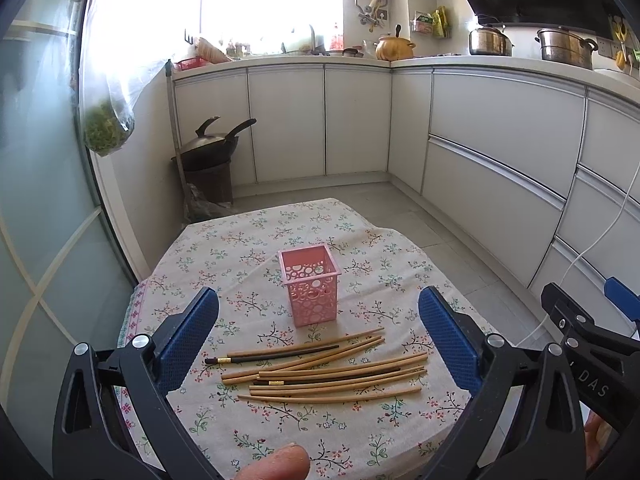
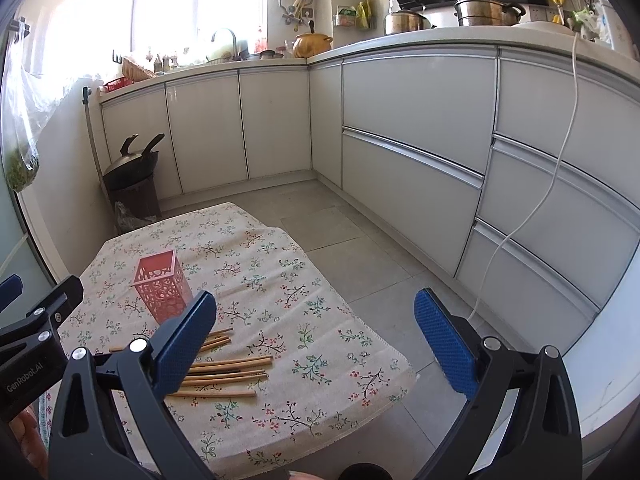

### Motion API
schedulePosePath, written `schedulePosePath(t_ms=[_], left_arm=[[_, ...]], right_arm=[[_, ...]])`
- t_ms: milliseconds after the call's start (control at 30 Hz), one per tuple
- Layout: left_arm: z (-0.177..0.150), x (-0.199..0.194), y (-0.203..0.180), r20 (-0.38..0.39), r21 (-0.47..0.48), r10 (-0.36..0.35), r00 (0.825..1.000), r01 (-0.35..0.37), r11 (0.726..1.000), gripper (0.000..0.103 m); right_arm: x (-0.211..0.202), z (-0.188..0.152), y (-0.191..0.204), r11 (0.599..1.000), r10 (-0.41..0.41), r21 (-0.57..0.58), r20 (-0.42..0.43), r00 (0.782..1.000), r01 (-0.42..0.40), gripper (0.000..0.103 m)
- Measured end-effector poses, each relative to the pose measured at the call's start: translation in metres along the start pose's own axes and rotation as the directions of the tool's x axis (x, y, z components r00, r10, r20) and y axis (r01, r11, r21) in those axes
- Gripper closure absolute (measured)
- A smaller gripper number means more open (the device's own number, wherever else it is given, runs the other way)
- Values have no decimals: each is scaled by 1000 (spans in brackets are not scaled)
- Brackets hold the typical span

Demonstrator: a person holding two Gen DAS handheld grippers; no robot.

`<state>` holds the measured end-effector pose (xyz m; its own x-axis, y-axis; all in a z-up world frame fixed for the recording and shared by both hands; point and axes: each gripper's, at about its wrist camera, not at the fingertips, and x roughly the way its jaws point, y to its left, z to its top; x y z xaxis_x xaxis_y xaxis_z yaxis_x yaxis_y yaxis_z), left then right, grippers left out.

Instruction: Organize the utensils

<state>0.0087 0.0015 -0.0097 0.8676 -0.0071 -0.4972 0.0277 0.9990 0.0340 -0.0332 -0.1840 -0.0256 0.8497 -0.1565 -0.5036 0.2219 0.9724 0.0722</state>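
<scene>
A pink perforated square holder (image 1: pixel 310 288) stands upright and empty on the floral tablecloth (image 1: pixel 256 240). Several wooden chopsticks (image 1: pixel 328 372), two of them dark, lie loose in a heap just in front of it. My left gripper (image 1: pixel 318 320) hovers open above the heap, its blue pads on either side with nothing between them. In the right wrist view the holder (image 2: pixel 162 286) is at the left and the chopsticks (image 2: pixel 224 372) lie partly behind my left blue pad. My right gripper (image 2: pixel 316 326) is open and empty over the table's right edge.
The small table (image 2: pixel 360 364) ends at the right over a grey tiled floor. White kitchen cabinets (image 1: pixel 500 140) run along the back and right. A wok on a dark bin (image 1: pixel 208 160) stands in the far left corner. A white cable (image 2: pixel 540 200) hangs down the cabinets.
</scene>
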Motion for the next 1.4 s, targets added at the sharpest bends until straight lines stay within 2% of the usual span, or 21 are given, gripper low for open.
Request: schedulePosePath(t_ms=[1400], left_arm=[[2,1,1,-6,2,-1,1000,1,1000,7]], right_arm=[[2,-1,-2,1000,0,4,-18,1000,0,6]])
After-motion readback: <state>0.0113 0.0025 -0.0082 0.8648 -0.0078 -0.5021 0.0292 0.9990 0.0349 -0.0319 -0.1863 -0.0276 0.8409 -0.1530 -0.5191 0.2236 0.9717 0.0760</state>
